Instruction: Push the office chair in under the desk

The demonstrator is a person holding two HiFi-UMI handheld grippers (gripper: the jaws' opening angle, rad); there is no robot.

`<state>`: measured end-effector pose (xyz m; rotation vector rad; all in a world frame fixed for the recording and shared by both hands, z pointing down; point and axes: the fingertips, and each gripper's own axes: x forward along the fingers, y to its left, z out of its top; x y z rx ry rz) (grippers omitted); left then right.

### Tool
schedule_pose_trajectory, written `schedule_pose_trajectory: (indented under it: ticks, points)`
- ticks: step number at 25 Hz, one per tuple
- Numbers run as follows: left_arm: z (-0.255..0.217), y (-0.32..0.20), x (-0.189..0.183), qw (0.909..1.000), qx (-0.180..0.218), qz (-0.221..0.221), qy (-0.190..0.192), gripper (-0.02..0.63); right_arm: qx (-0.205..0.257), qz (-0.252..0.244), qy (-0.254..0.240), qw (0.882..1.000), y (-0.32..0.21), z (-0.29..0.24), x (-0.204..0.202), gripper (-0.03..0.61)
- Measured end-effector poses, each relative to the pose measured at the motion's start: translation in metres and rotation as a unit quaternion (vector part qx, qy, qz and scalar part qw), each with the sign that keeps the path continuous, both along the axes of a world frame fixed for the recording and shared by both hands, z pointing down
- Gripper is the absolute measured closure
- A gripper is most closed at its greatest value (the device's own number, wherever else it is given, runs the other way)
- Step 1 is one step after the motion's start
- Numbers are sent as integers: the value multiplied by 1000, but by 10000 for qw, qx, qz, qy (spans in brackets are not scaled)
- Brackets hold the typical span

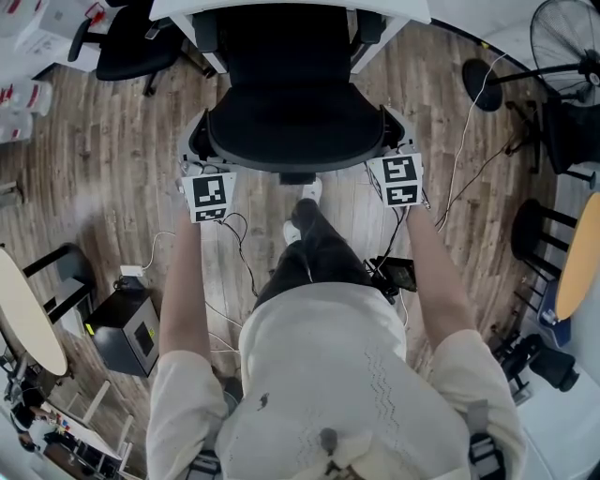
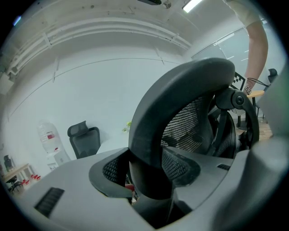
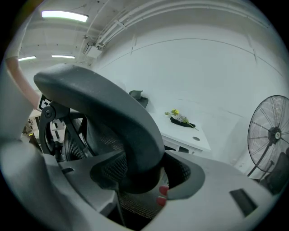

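The black office chair (image 1: 295,103) stands with its seat partly under the white desk (image 1: 403,9), its backrest toward me. My left gripper (image 1: 197,155) grips the left side of the backrest frame and my right gripper (image 1: 398,141) the right side. In the left gripper view the curved black frame (image 2: 180,90) runs between the jaws of the left gripper (image 2: 151,180), whose pads press on it. The right gripper view shows the same frame (image 3: 104,99) clamped in the right gripper (image 3: 140,173), with the desk (image 3: 189,133) beyond.
A second black chair (image 1: 131,42) stands at the far left, and a floor fan (image 1: 562,37) at the far right. Cables and a black box (image 1: 127,323) lie on the wooden floor by my legs. Round tables (image 1: 23,314) sit at both sides.
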<state>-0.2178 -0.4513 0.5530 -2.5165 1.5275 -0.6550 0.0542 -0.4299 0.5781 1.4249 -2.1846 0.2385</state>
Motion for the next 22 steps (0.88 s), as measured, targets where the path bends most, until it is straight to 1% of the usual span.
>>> schedule_pose_trajectory:
  ticks: [10, 22]
  points:
    - [0, -14, 4, 10000, 18, 29, 5, 371, 33, 22, 23, 10000, -13, -1, 4, 321]
    - [-1, -47, 18, 10000, -9, 7, -2, 371, 47, 26, -9, 10000, -47, -3, 17, 321]
